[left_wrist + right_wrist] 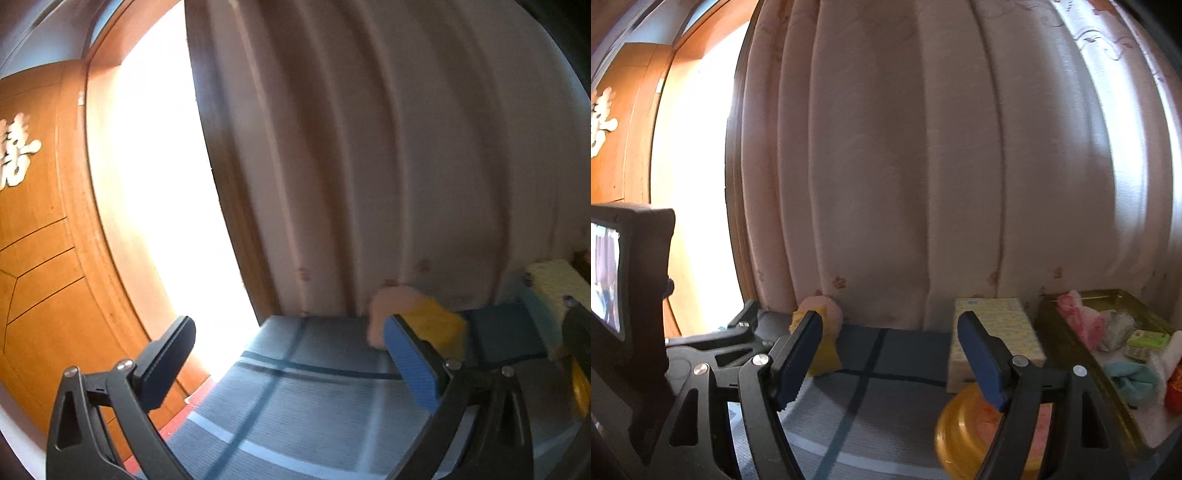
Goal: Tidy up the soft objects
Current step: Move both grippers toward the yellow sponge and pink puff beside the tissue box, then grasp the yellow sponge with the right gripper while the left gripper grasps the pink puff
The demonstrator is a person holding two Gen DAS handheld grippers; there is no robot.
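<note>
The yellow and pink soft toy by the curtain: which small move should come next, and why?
Probably bring the left gripper forward to the soft toy. Its fingers are open and empty, and the toy lies just ahead on the grey cloth, while the right gripper faces the tissue box.

We see the left gripper (290, 363) & right gripper (888, 356): black angular frames w/ silver screws, blue ribbed pads (412, 363) on black fingers.
</note>
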